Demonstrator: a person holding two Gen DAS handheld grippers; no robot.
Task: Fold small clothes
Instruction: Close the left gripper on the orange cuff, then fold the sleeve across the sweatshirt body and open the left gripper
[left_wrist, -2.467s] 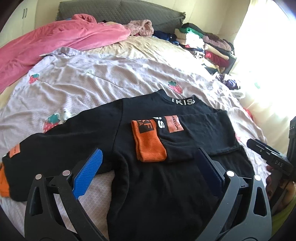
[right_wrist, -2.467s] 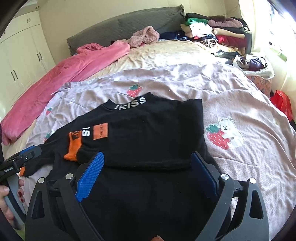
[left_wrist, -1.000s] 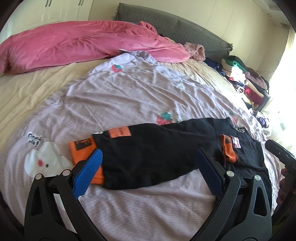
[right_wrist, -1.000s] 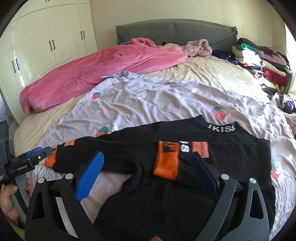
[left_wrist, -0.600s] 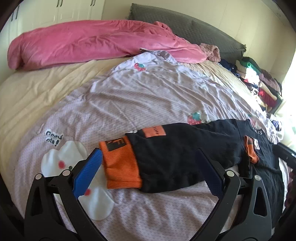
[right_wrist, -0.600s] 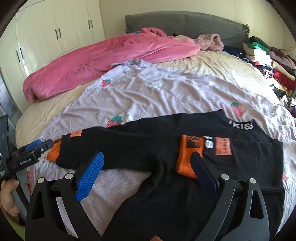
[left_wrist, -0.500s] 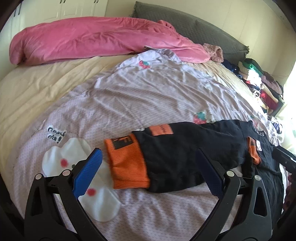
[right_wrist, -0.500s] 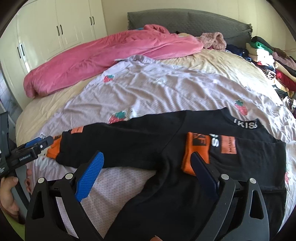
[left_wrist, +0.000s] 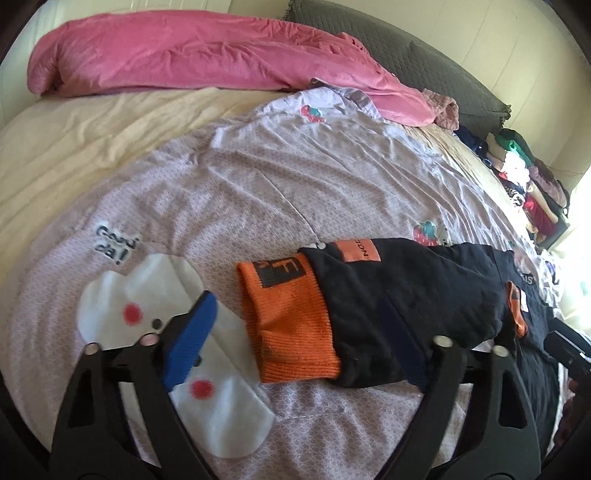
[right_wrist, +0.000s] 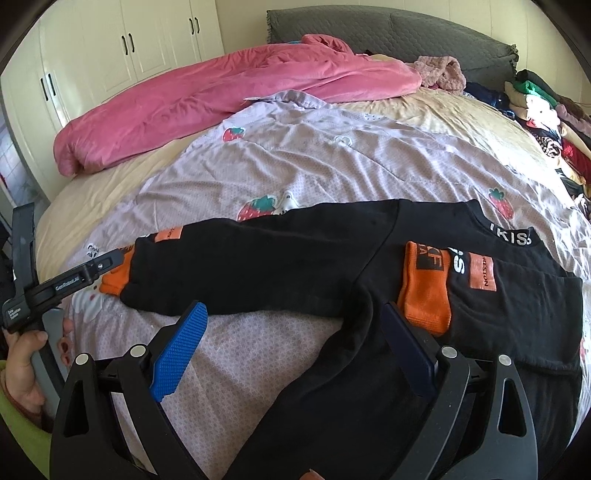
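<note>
A black sweater (right_wrist: 295, 266) with orange cuffs lies flat on the bed. One sleeve is folded across its chest, its orange cuff (right_wrist: 424, 291) beside the "KISS" collar. The other sleeve stretches out to the left. That sleeve's orange cuff (left_wrist: 288, 321) lies between the jaws of my left gripper (left_wrist: 295, 339). The jaws are closing, and the blue pads stand clear of the cloth. The right wrist view shows the left gripper (right_wrist: 114, 260) at that cuff (right_wrist: 116, 278), with a hand (right_wrist: 22, 354) on its handle. My right gripper (right_wrist: 295, 345) hovers open over the underarm of the sweater.
A lilac sheet (left_wrist: 295, 177) with strawberry prints covers the cream bed. A pink duvet (right_wrist: 229, 88) lies along the back before a grey headboard (right_wrist: 388, 26). Stacked folded clothes (right_wrist: 543, 107) sit at the far right. White wardrobe doors (right_wrist: 122, 40) stand at the left.
Both grippers have moved left along the outstretched sleeve and dropped lower. The left one now frames the orange cuff, and its jaws have narrowed a little.
</note>
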